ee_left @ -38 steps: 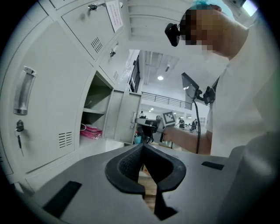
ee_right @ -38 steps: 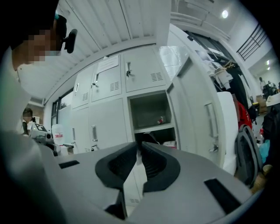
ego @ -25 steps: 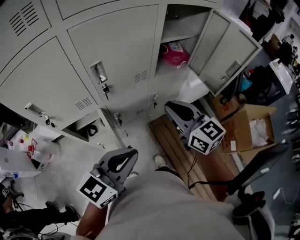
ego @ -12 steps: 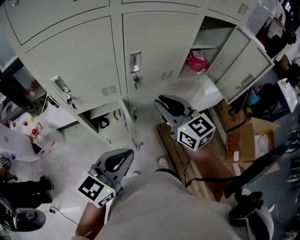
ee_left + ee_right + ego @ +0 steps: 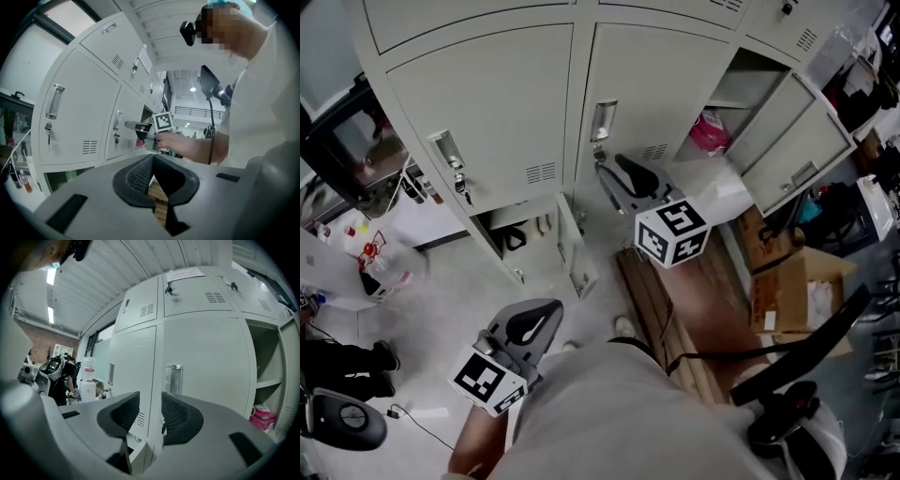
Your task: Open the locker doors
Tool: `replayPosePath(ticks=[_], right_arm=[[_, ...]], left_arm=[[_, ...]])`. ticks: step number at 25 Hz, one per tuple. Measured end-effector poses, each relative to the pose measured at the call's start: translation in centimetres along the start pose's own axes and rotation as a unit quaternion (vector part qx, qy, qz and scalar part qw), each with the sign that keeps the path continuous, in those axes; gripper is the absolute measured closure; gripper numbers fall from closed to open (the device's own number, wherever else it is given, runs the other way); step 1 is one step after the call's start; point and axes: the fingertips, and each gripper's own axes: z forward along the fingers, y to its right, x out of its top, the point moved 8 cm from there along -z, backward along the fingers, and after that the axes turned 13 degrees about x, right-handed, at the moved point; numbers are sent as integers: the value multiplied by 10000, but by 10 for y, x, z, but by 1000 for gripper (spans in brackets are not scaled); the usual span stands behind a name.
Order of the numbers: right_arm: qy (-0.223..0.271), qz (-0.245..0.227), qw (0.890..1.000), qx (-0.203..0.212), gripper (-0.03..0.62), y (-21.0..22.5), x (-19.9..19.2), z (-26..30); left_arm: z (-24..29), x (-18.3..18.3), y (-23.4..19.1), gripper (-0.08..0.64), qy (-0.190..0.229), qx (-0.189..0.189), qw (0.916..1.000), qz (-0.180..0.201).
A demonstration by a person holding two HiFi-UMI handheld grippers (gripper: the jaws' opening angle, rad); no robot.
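Right gripper [image 5: 609,183] hangs just before the handle [image 5: 603,120] of the shut middle locker door [image 5: 661,84], its jaws apart after just opening, nothing between them. Left gripper [image 5: 152,180] sits low, jaws together, empty. The right-end door [image 5: 792,141] stands open

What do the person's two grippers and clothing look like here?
The left gripper and right gripper are grey moulded shells with black ribbed pads. Each bears a white cube with black square markers: left cube, right cube. The right gripper's jaws have just been opening, nothing between them. The person wears a pale top.
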Motion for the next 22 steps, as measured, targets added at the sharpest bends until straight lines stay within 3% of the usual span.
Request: replayPosePath(ticks=[15,22], right_arm=[[66,-75,9975,-694,460,37,20,63],[64,-70,9972,-737,459,42,22,80]], left_arm=[[-19,-1,-22,549,149,293,9995,-35],[-18,-1,-30,549,158,299,9994,-33]])
